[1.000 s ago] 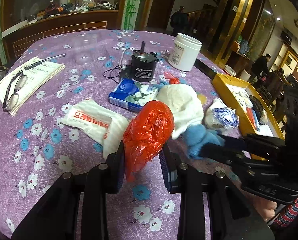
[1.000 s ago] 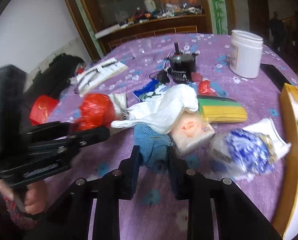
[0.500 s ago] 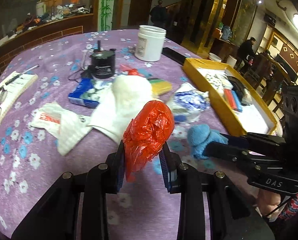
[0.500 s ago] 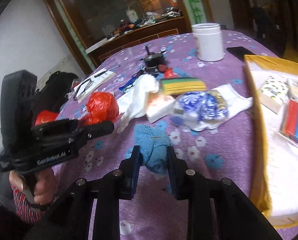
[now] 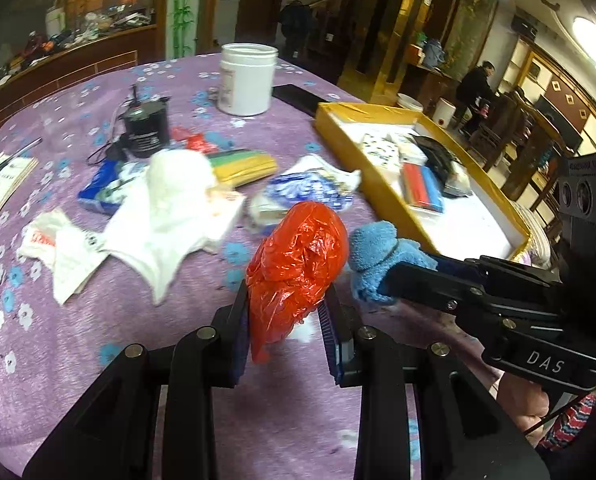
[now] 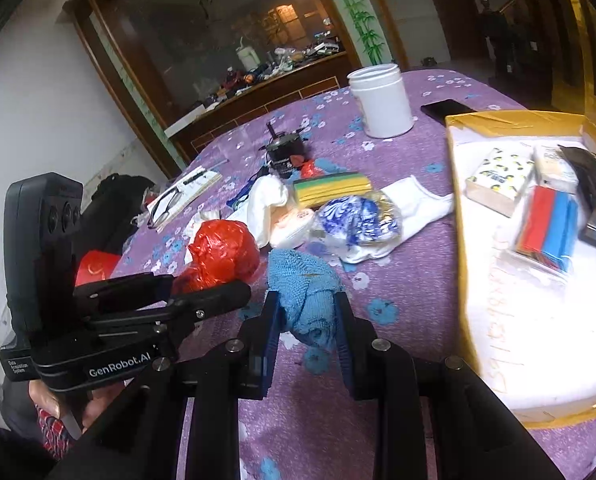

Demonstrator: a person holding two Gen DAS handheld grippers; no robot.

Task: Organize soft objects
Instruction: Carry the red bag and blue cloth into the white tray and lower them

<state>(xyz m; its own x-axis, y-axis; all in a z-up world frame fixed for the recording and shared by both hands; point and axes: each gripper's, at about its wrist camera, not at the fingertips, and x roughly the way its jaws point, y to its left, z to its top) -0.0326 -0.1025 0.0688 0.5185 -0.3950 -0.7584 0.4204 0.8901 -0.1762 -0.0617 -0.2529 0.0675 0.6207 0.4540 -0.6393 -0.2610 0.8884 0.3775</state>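
Observation:
My left gripper (image 5: pixel 284 300) is shut on a crumpled red plastic bag (image 5: pixel 298 260) and holds it above the purple flowered tablecloth (image 5: pixel 98 328). My right gripper (image 6: pixel 306 308) is shut on a blue fuzzy cloth (image 6: pixel 304 280), also lifted. The two grippers are side by side; the blue cloth shows in the left wrist view (image 5: pixel 374 256), the red bag in the right wrist view (image 6: pixel 222 252). A yellow-rimmed tray (image 6: pixel 456 216) with a white floor lies to the right, holding tissue packs and a red and blue pack.
On the table lie a white cloth (image 5: pixel 170 208), a blue-white bundle on a white sock (image 6: pixel 358 220), a yellow-green sponge pack (image 6: pixel 330 188), a white printed bag (image 5: pixel 58 248), a black motor (image 5: pixel 144 130), a white jar (image 5: pixel 248 78), a phone (image 6: pixel 446 108).
Both grippers have swung right with their loads, toward the yellow tray. The tray now fills more of both views; the glasses and booklet have slid off to the left.

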